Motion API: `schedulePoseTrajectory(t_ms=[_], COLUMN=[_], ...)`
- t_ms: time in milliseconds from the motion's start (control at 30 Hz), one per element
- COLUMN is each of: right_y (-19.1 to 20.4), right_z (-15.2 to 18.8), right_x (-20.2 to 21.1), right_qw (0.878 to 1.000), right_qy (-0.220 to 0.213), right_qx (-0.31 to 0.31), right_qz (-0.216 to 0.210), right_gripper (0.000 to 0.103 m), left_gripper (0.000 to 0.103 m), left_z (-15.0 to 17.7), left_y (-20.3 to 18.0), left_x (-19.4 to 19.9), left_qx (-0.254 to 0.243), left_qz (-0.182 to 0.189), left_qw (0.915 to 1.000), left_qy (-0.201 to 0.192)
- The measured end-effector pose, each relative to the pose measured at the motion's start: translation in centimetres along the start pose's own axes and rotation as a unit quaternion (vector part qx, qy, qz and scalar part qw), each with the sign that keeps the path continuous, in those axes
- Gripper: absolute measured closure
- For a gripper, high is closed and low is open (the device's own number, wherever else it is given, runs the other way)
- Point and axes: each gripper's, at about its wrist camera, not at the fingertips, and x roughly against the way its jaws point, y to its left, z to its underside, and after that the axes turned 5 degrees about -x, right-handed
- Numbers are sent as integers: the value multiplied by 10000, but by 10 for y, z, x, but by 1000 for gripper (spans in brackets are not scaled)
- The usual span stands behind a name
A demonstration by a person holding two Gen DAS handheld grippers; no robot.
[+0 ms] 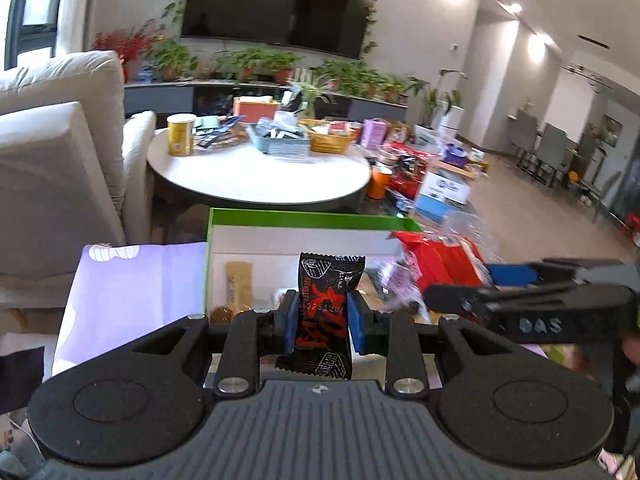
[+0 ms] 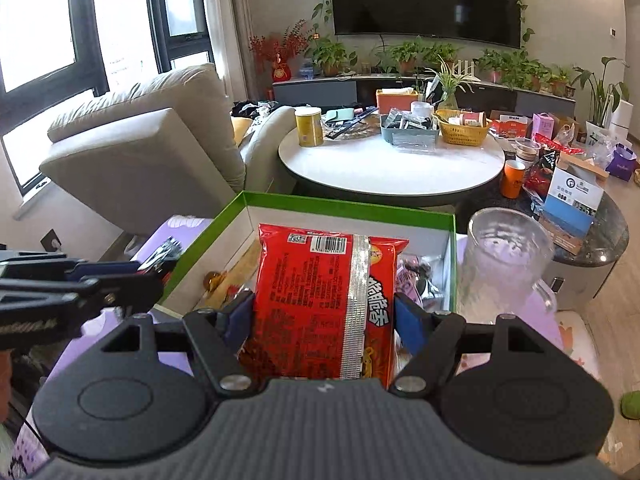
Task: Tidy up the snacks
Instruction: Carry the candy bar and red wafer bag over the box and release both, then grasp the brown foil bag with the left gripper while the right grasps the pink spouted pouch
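Green-rimmed open box (image 2: 352,204) sits on a lilac-covered surface (image 1: 132,280), in front of both grippers; this reads as the collecting bin for the snacks. Inside it already: a tan stick packet (image 1: 239,282), an amber wrapped sweet (image 2: 216,280), some purple-and-clear wrappers (image 2: 416,276) at the right side. So part of the sorting looks done.

Right gripper (image 2: 324,316): jaws spread wide, clamped on the sides of a red noodle-snack bag (image 2: 320,300), held upright over the box's near edge, not yet released.

Left gripper (image 1: 323,320): jaws nearly closed, pinching a small black-and-red candy packet (image 1: 326,316), also upright, above the box's near left portion.

Clear glass mug (image 2: 504,256) stands just right of the box, empty-looking.

Judgement: mid-task. Both held items remain to be dropped in; whether more loose snacks wait nearby cannot be told
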Motion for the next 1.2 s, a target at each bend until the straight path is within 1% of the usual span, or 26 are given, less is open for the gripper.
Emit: schedulePoseTrajectory(t_ms=[167, 333, 533, 600, 633, 667, 767, 833, 1000, 1200], right_y=[-1, -2, -3, -5, -6, -7, -12, -14, -11, -11], right_z=[-12, -20, -29, -30, -30, -30, -29, -28, -26, -19], right_x=[-21, -40, -67, -77, -81, -86, -93, -91, -74, -40], right_qw=[10000, 9999, 9998, 9996, 9995, 9994, 9988, 9985, 9992, 9998], right_qy=[34, 81, 171, 216, 237, 254, 280, 203, 92, -88], right_qx=[-44, -102, -135, -155, -187, -228, -411, -500, -372, -180], right_qz=[-2, -19, -7, 33, 52, 59, 26, 23, 75, 9], right_gripper=[34, 34, 34, 34, 34, 34, 34, 34, 34, 34], left_gripper=[79, 79, 78, 71, 64, 61, 60, 59, 59, 59], left_z=[-12, -16, -15, -14, -13, -12, -11, -10, -10, -5], left_y=[10, 18, 30, 32, 32, 32, 31, 30, 27, 19], left_x=[-32, -59, -87, -93, -94, -94, -91, -87, -78, -42], left_qx=[59, 47, 315, 303, 276, 244, 177, 146, 57, -116], left_qz=[-138, -293, -483, -566, -603, -632, -636, -607, -598, -555], left_qw=[9998, 9992, 9969, 9962, 9961, 9962, 9966, 9970, 9971, 9977], left_qy=[120, 277, 538, 591, 580, 556, 484, 455, 476, 365])
